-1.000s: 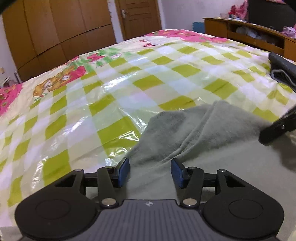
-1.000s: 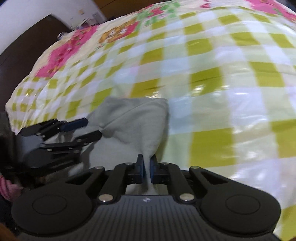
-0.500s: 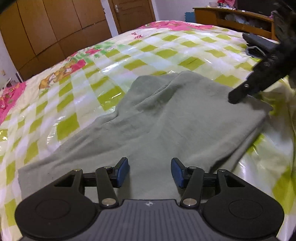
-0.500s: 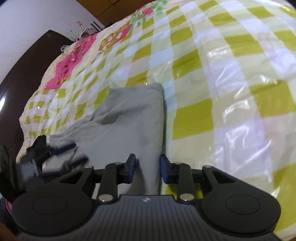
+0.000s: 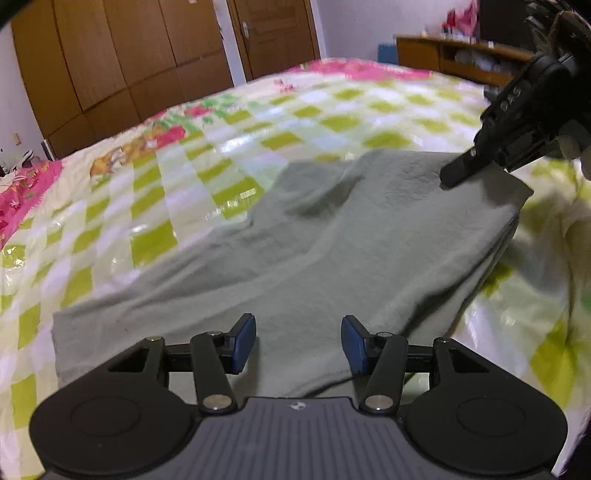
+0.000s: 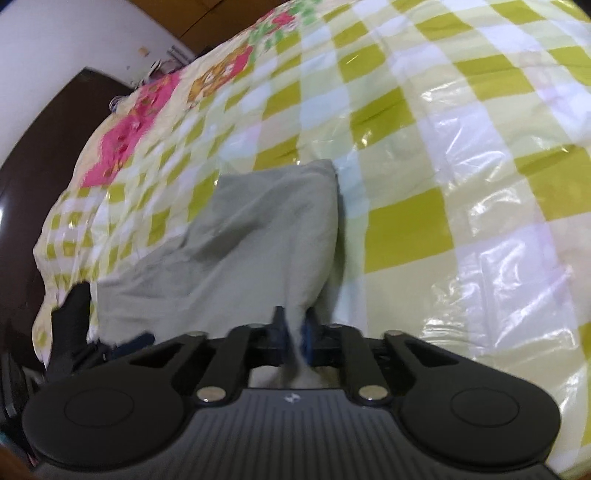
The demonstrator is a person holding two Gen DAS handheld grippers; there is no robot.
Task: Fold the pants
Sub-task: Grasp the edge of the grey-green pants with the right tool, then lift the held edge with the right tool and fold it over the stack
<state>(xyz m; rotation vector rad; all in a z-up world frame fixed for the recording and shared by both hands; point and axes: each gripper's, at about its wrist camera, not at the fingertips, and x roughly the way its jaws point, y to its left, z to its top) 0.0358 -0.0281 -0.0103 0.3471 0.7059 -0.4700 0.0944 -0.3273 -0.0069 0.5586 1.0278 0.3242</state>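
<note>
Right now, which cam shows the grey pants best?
Left wrist view: nearly the whole grey pants lie spread on the checked bedcover. Right wrist view shows them foreshortened, the near edge pinched in the right hand-held gripper.

Checked bedspread [image 5: 280, 140] — wardrobe [image 5: 110, 62], door [image 5: 273, 33] behind.

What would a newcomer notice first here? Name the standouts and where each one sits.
First, the grey pants, spread across the near part of the bed. Under them lies the glossy bedspread, checked green and white with a pink cartoon border. The right gripper is closing, with the cloth's near edge between its pads, while the left gripper hangs open over the pants.
</note>
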